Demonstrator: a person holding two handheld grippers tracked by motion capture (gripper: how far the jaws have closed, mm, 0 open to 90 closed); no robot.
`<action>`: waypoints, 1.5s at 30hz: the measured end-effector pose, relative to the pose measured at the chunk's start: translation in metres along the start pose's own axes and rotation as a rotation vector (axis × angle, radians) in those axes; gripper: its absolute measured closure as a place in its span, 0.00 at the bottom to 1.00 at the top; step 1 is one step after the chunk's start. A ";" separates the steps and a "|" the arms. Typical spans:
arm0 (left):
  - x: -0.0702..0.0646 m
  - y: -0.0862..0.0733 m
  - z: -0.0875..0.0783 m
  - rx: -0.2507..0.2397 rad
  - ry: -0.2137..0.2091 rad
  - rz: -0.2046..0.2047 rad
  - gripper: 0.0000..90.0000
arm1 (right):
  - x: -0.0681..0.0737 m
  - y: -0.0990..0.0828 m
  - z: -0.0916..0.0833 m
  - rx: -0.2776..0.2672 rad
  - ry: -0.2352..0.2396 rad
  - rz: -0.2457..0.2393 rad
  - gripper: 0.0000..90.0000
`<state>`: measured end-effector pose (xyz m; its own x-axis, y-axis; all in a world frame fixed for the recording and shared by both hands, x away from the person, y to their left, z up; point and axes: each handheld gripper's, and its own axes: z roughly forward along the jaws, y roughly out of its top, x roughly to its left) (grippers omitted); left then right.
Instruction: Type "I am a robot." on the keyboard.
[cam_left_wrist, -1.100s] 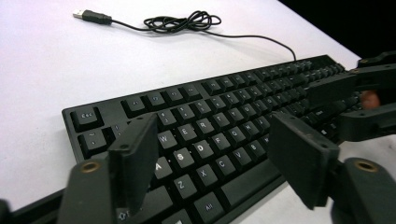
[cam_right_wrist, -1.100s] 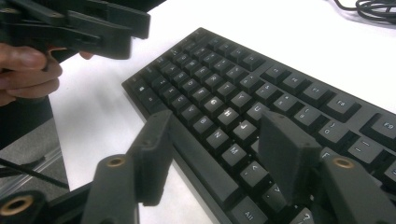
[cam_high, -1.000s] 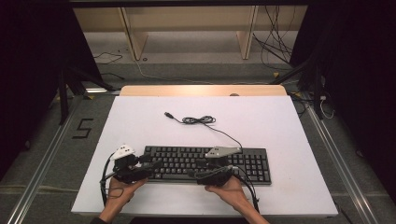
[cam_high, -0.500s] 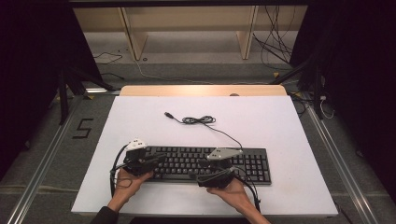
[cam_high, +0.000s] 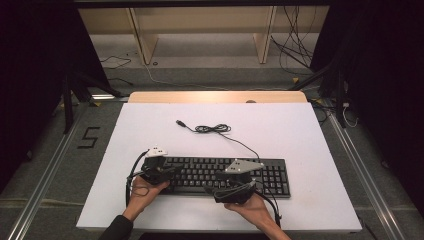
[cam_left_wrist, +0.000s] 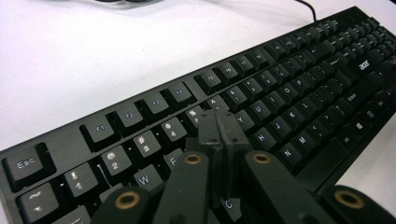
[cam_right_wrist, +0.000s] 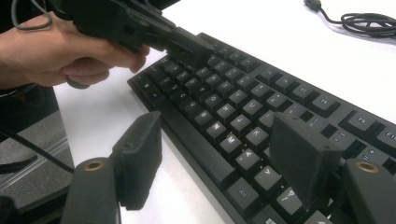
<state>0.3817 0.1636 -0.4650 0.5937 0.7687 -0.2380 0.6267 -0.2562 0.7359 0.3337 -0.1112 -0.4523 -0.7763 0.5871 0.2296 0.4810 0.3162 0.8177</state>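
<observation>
White table (cam_high: 300, 140) under flat black keyboard (cam_high: 270, 172), white-lettered keys, trailing cable (cam_high: 215, 129).

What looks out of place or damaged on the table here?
Nothing looks damaged or spilled. The keyboard lies flat and square to the table edge. Its cable is unplugged, lying loosely bundled on the table behind it.

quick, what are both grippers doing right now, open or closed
Left gripper: closed, empty, over the black keyboard.
Right gripper: open, holding nothing.
</observation>
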 end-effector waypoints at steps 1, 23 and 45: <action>0.000 0.000 0.001 0.005 0.004 0.002 0.99 | 0.000 0.000 0.000 0.001 -0.001 0.000 0.39; 0.000 -0.001 0.018 0.071 0.027 0.005 0.99 | 0.001 -0.002 0.001 0.009 0.000 0.000 0.39; 0.002 0.001 -0.012 -0.065 -0.025 -0.036 0.77 | -0.006 -0.001 0.002 0.004 -0.028 0.019 0.40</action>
<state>0.3775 0.1717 -0.4572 0.5845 0.7615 -0.2801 0.6143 -0.1899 0.7659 0.3389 -0.1136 -0.4559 -0.7553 0.6138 0.2298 0.4968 0.3075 0.8116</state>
